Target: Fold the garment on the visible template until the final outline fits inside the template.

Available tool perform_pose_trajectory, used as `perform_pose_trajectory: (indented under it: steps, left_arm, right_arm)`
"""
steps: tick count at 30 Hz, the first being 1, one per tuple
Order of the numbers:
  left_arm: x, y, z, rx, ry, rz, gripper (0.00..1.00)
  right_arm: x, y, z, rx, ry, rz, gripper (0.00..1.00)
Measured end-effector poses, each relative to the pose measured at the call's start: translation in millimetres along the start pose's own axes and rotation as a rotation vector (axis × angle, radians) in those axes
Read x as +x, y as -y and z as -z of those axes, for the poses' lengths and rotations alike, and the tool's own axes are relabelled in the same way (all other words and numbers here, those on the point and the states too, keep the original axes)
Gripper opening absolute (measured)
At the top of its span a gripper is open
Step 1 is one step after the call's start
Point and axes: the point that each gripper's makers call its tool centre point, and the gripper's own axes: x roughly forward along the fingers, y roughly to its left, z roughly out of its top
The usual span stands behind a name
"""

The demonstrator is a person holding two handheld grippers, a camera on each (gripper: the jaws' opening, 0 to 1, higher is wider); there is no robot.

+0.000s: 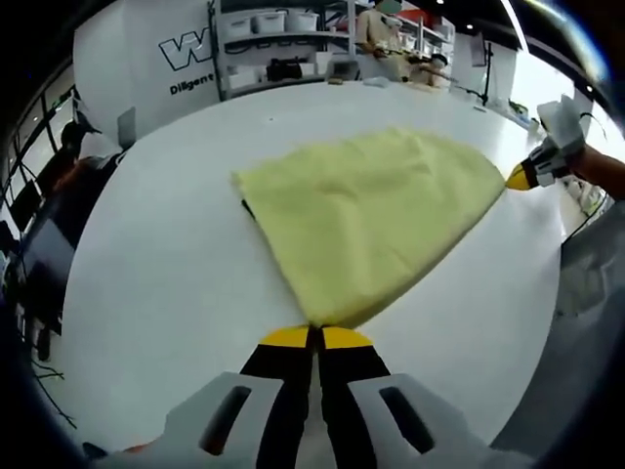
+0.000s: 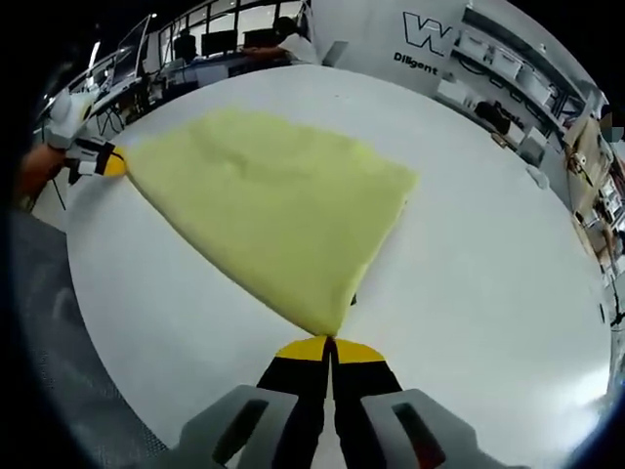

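Left gripper (image 1: pixel 317 337) and right gripper (image 2: pixel 330 348) each pinch a near corner of the yellow garment (image 1: pixel 376 210), closed tight, cloth spread partly folded on the white table (image 1: pixel 166 283); template mostly hidden underneath, more folding likely left.

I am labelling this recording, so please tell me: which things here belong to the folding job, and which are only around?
Job: yellow garment; left gripper and right gripper, each shut on a corner; white table.

Around: storage shelves; wall lettering.
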Motion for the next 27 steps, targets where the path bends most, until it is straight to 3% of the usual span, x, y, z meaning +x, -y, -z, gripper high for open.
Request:
perform_pose_trajectory:
  steps: [8,19,27]
  left_arm:
    - [-2,-0.1,2.4,-0.018,-0.01,-0.001,0.01]
    - [-6,-5.9,6.8,-0.05,-0.024,-0.02,0.21]
    - [-25,-7.9,-13.6,-0.081,0.063,-0.031,0.25]
  right_arm:
    - [0,0,0.4,0.011,-0.005,-0.003,0.0]
    - [-12,15,7.7,0.052,0.003,0.049,0.06]
    - [-32,11,-15.3,0.035,0.087,0.078,0.08]
